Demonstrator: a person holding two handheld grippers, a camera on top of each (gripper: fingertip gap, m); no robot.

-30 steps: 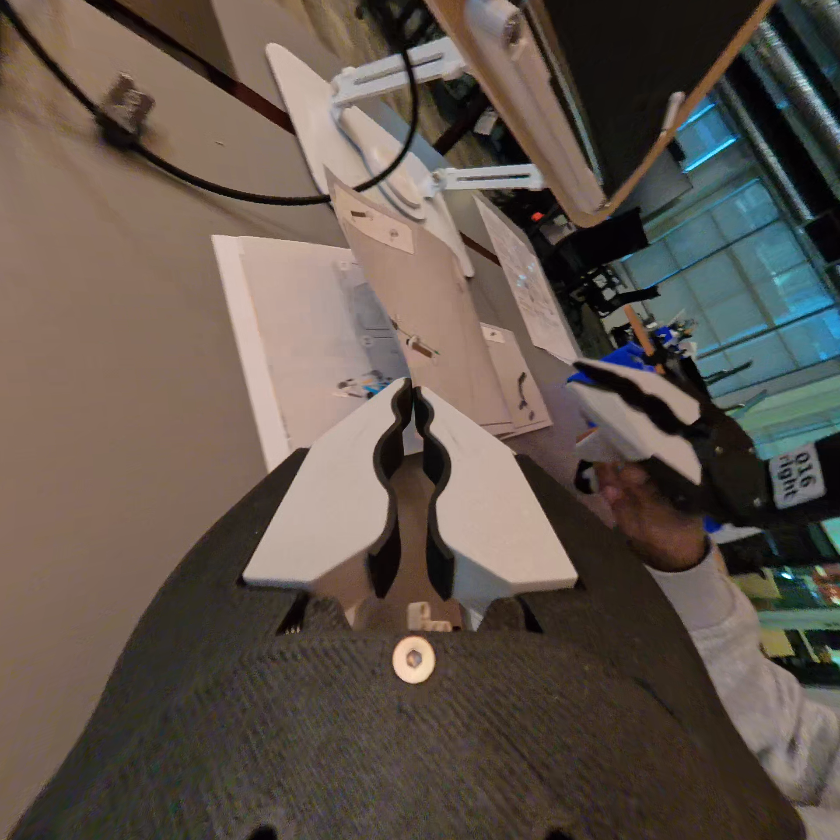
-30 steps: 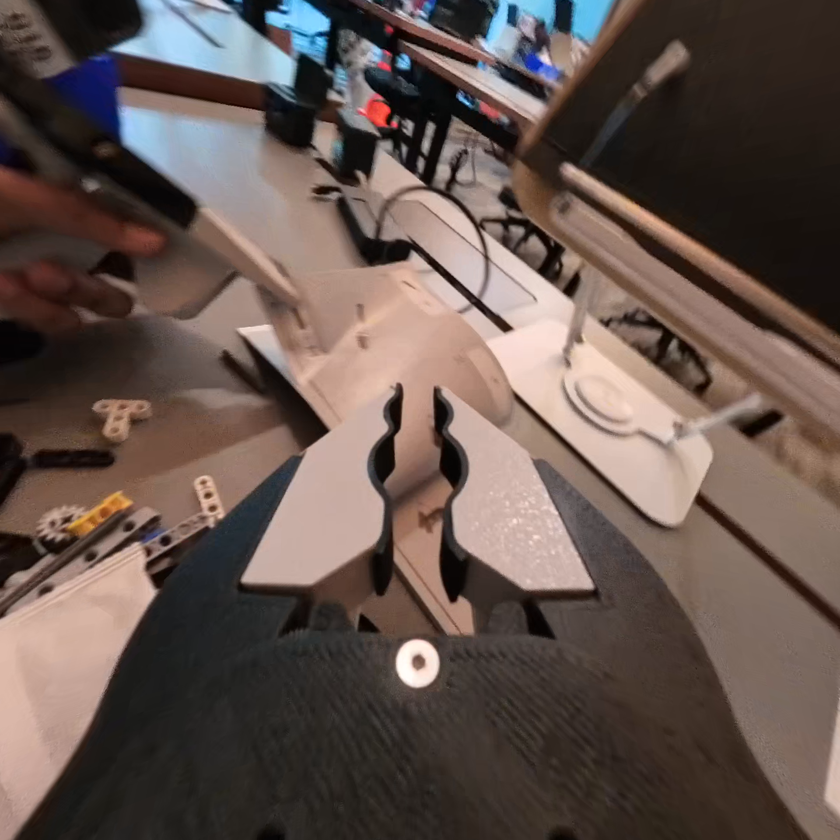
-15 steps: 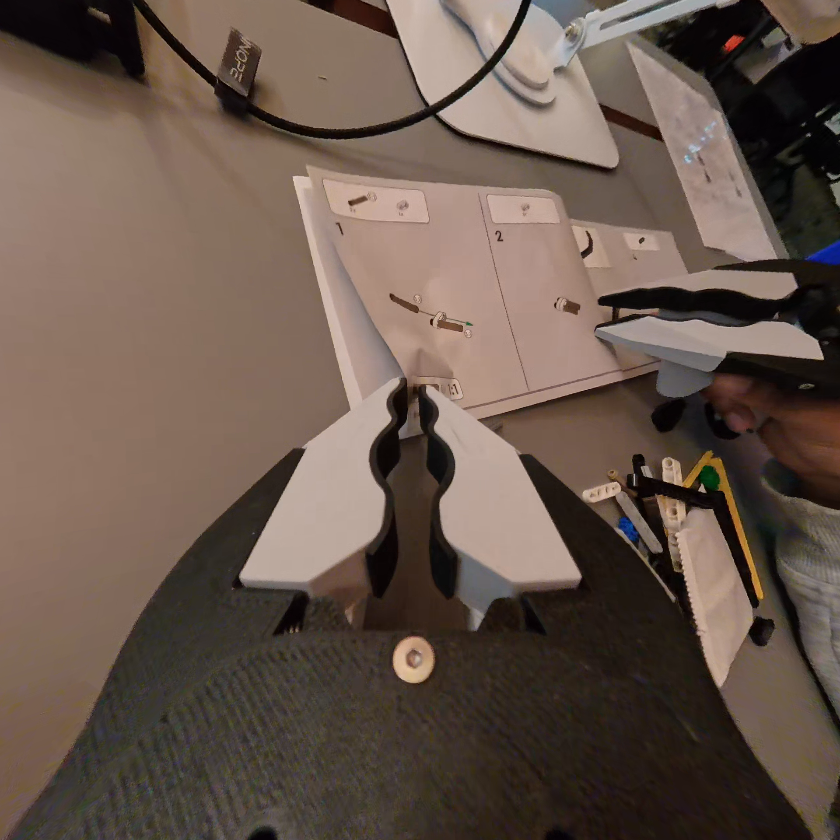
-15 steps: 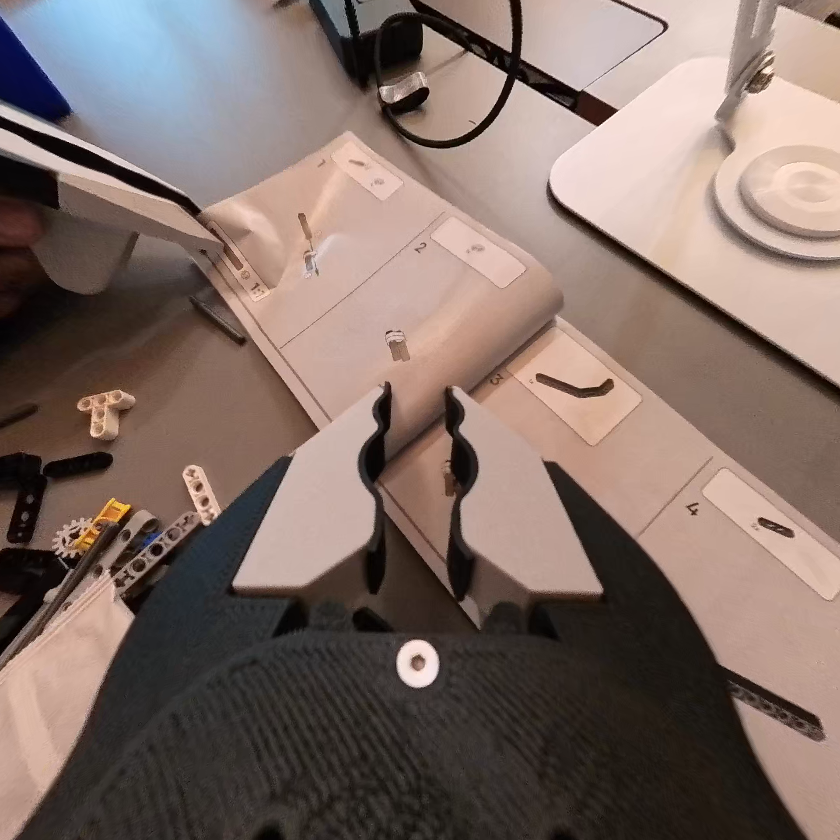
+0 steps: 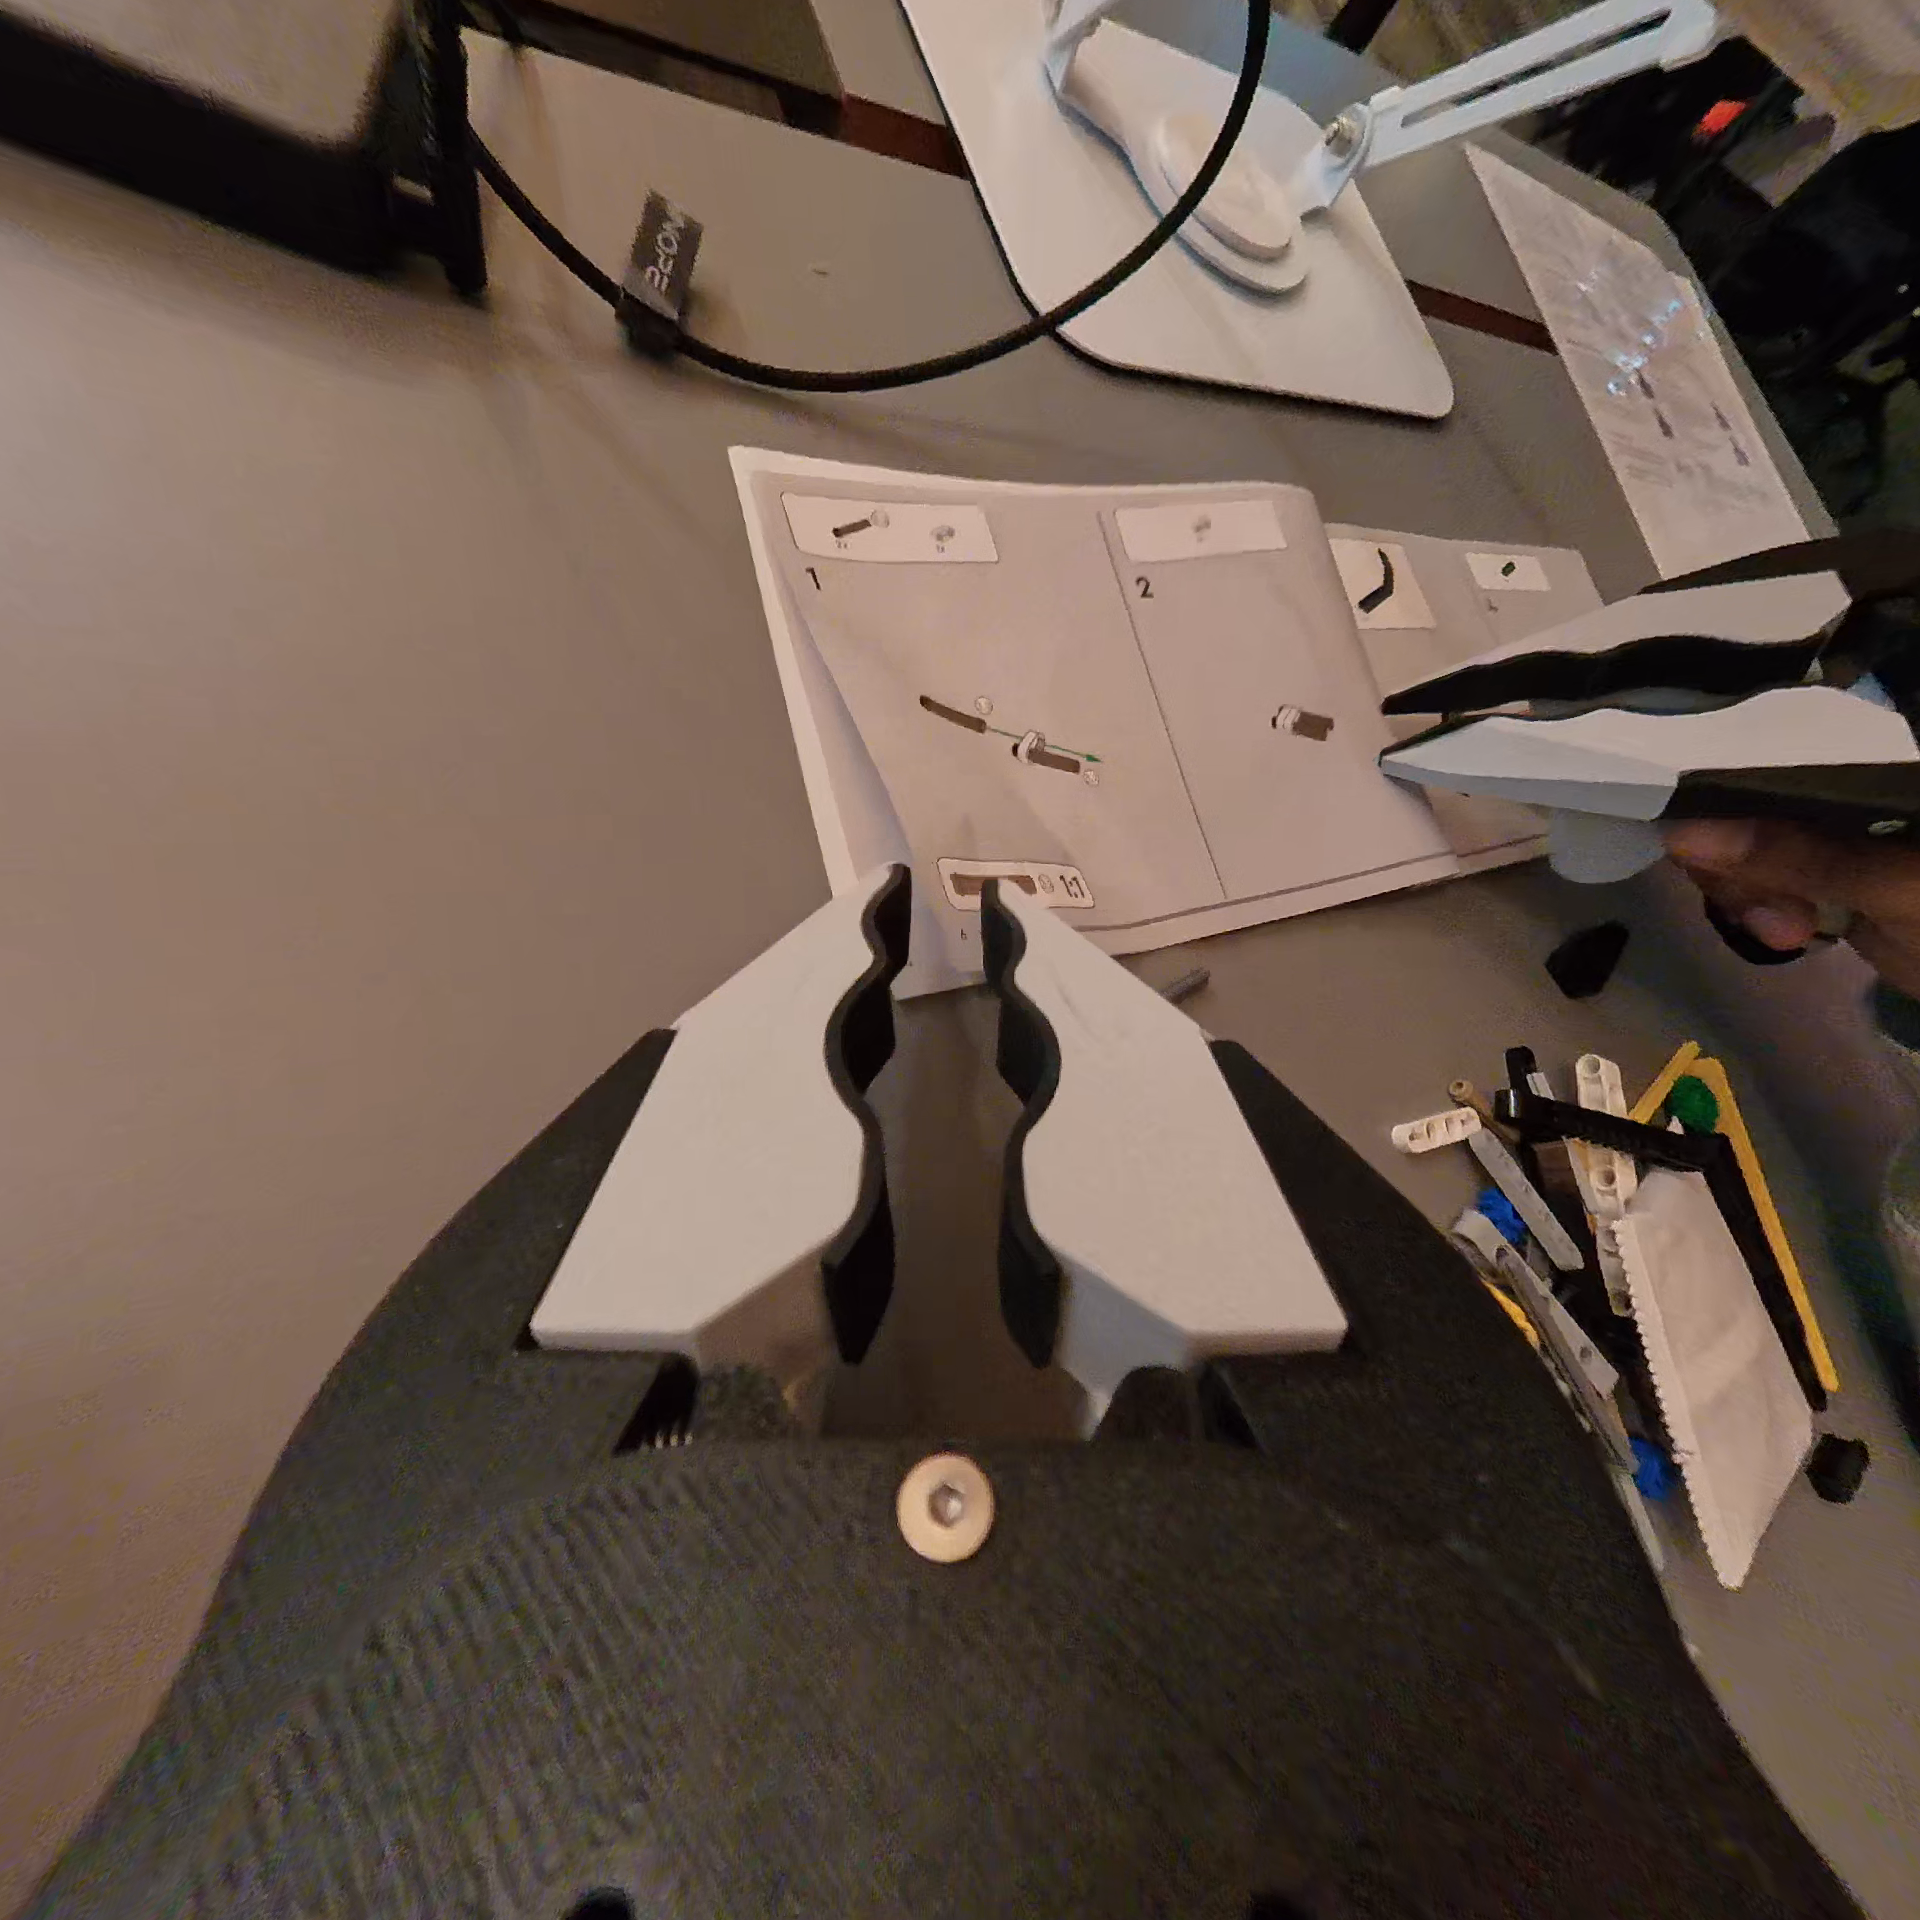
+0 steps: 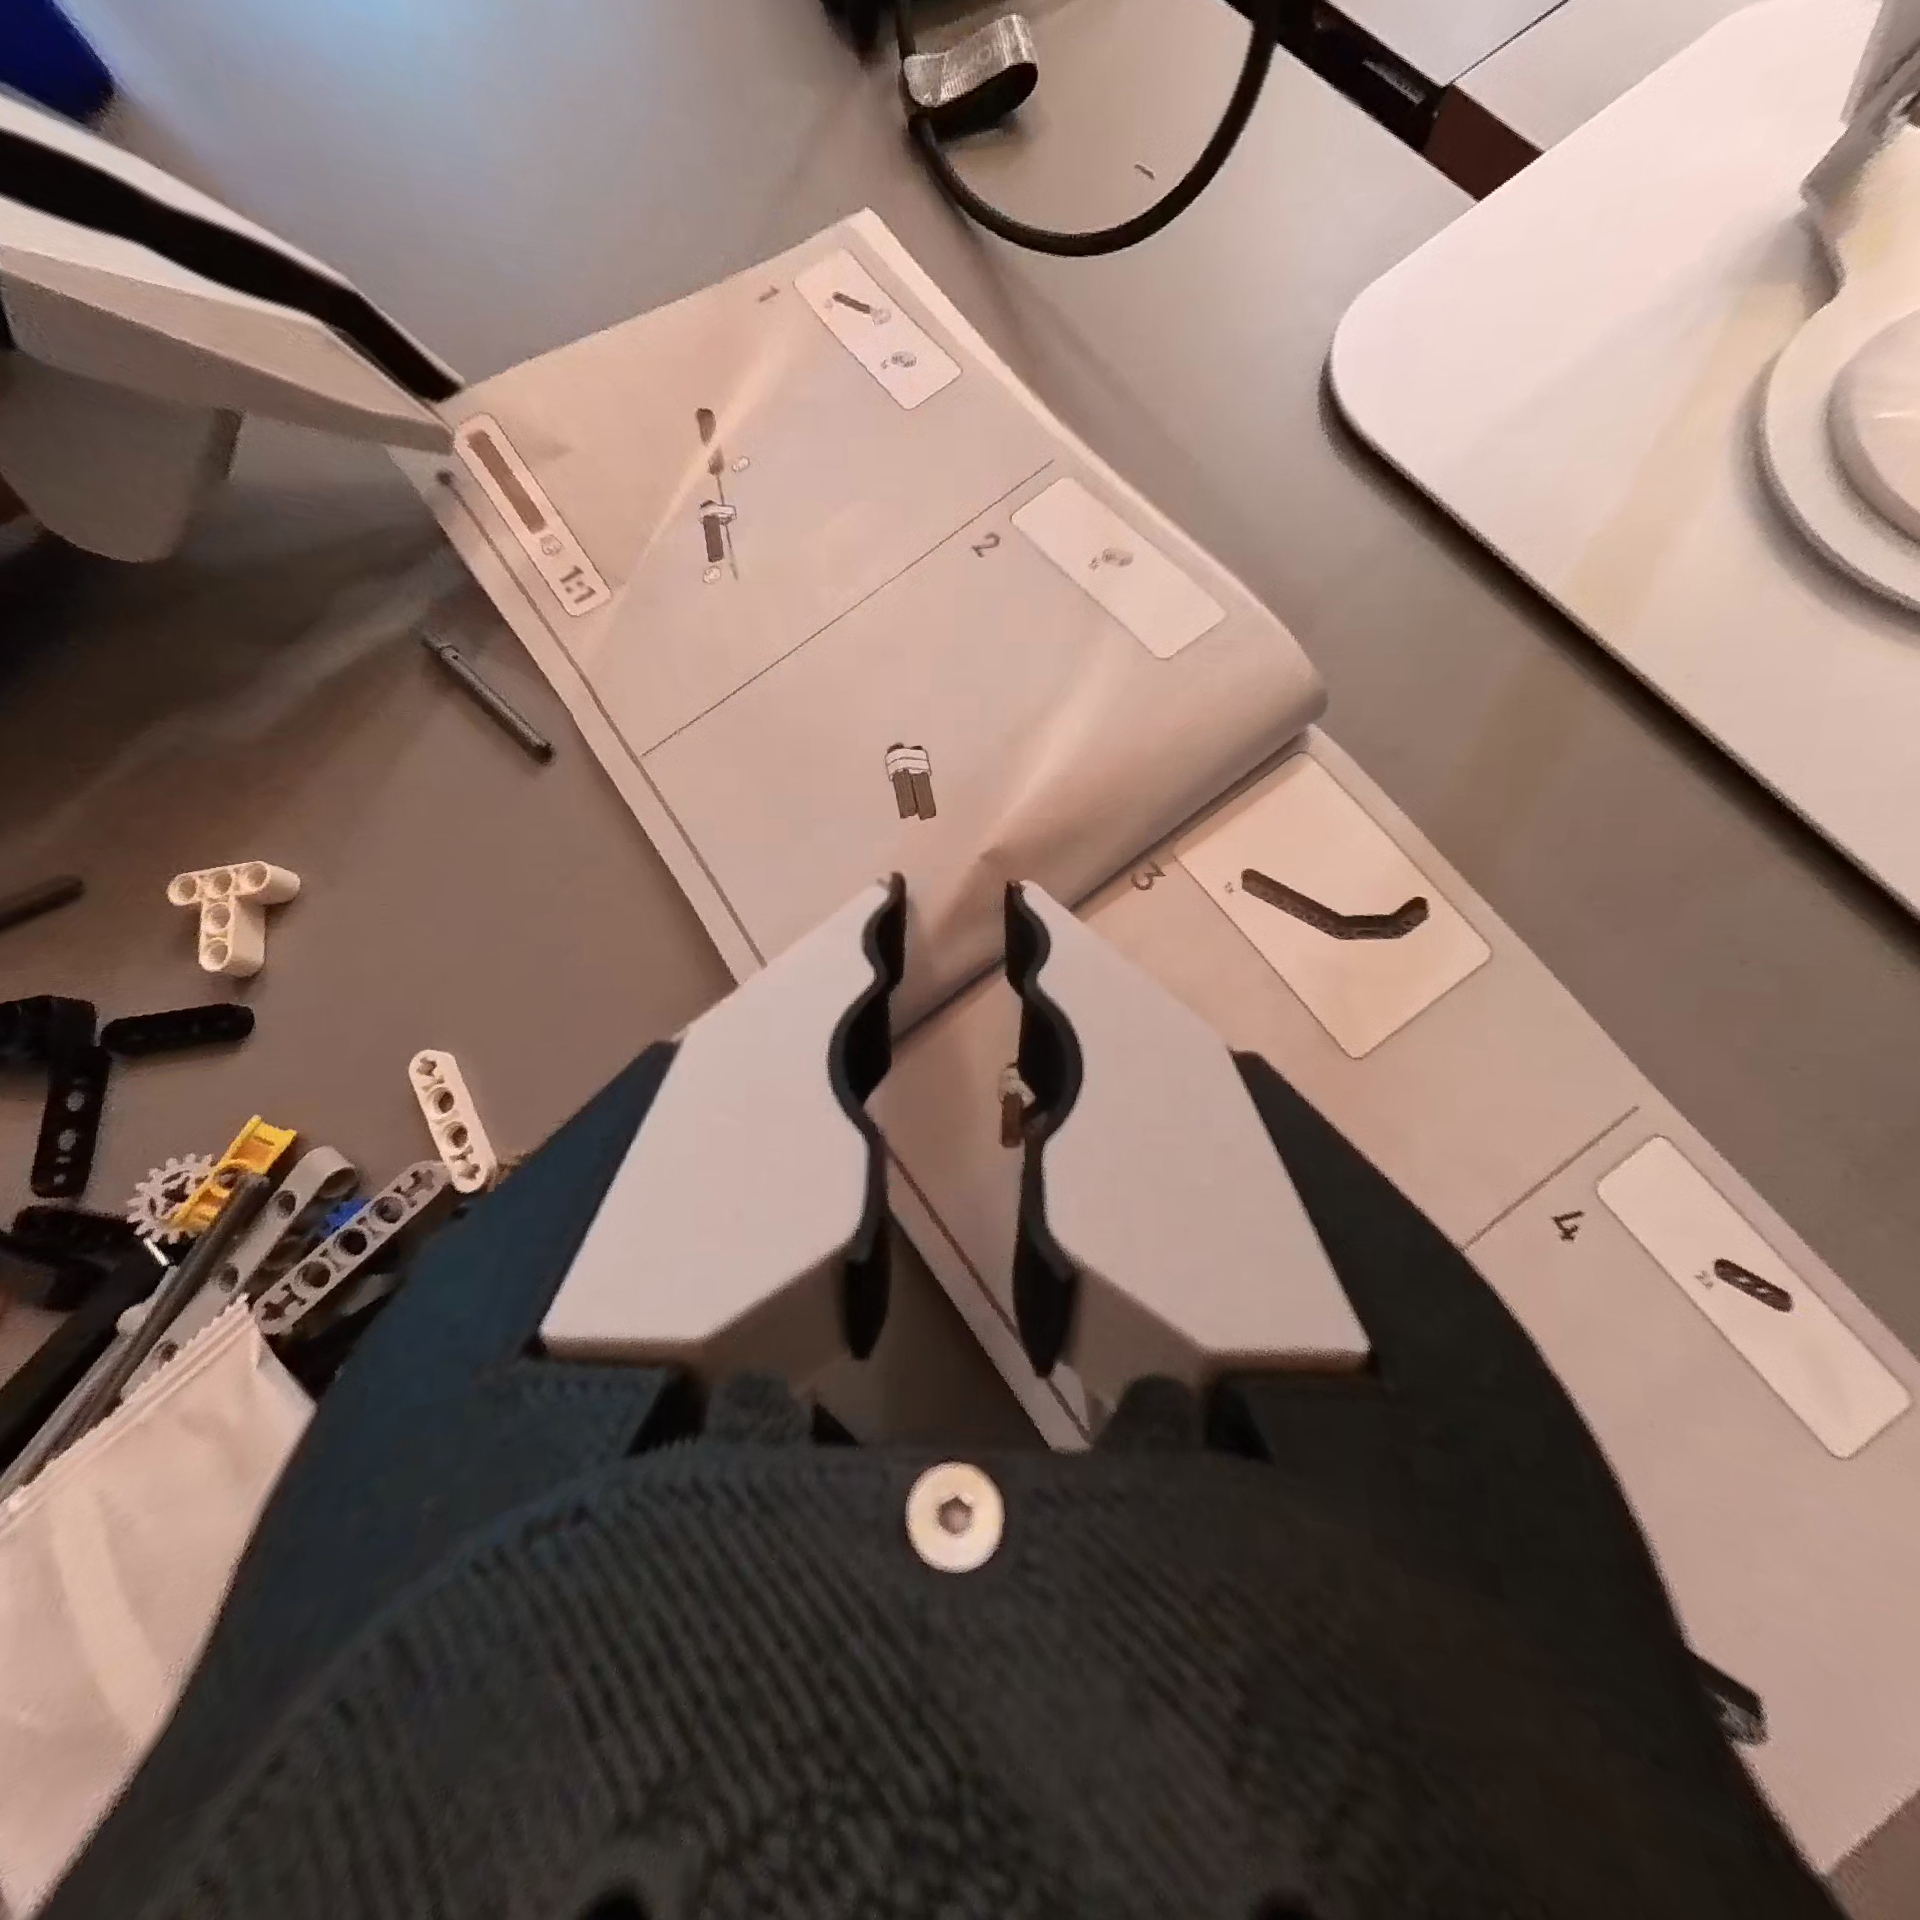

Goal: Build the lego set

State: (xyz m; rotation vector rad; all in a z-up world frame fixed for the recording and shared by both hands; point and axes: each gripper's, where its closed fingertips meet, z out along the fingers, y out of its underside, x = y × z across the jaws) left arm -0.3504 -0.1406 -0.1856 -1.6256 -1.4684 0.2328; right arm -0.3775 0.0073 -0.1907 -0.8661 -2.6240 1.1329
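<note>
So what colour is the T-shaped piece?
White T-piece, clearest in the right wrist view.

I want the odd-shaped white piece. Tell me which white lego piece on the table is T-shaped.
The white T-shaped piece, lying alone left of the instruction booklet. The other white piece nearer the pile is a short straight beam.

Bare grey tabletop (image 5: 364, 675) left of the open paper instruction booklet (image 5: 1039, 675).
Heaped mixed plastic lego pieces (image 5: 1621, 1195) crowd the right; white monitor-stand base (image 5: 1195, 208) blocks behind.
</note>
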